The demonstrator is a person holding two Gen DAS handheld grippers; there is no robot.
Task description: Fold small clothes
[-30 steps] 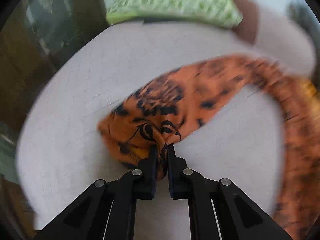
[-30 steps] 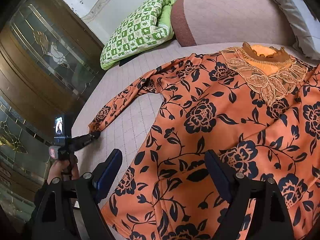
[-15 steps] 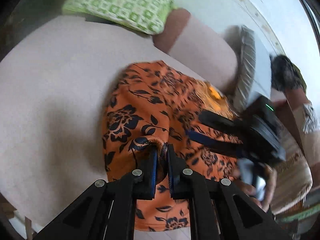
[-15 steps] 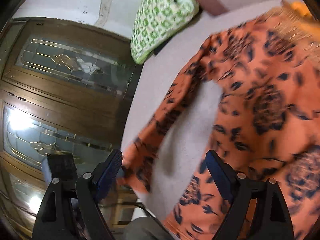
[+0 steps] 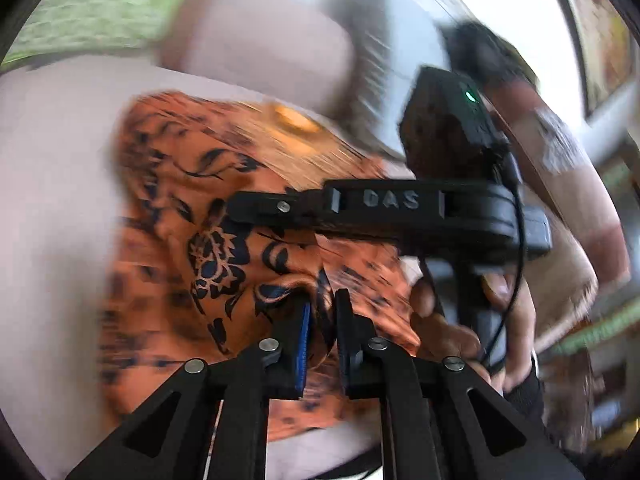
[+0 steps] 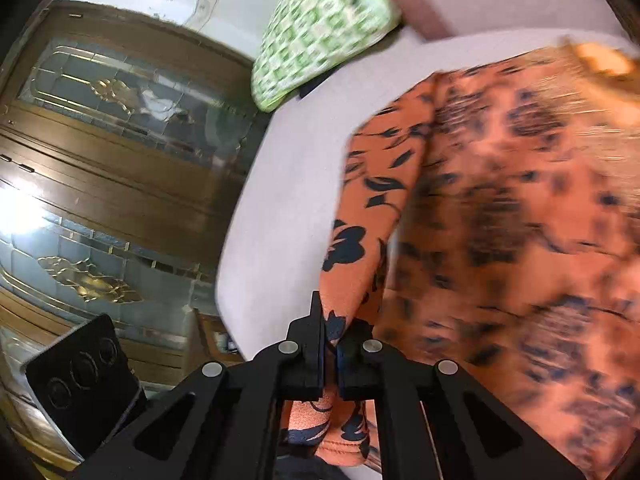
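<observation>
An orange blouse with black flowers (image 5: pixel 192 216) lies on a pale bed; its lace collar (image 5: pixel 292 120) faces the pillows. My left gripper (image 5: pixel 322 300) is shut on the sleeve cuff, carried over the blouse's body. The right gripper's body (image 5: pixel 400 204) crosses the left wrist view just above, held by a hand (image 5: pixel 452 332). In the right wrist view my right gripper (image 6: pixel 330 328) is shut on a fold of the blouse (image 6: pixel 500 208) at its left edge, where the sleeve (image 6: pixel 372 184) hangs folded along the side. Both views are motion-blurred.
A green checked pillow (image 6: pixel 320 28) and a brown-and-pink bolster (image 5: pixel 260 40) lie at the head of the bed (image 6: pixel 288 184). A dark wooden cabinet with glass doors (image 6: pixel 120 160) stands past the bed's left edge. A grey pillow (image 5: pixel 360 40) lies behind the collar.
My left gripper carried the sleeve from out on the bed across onto the blouse's body. My right gripper, open before, closed on the blouse's edge.
</observation>
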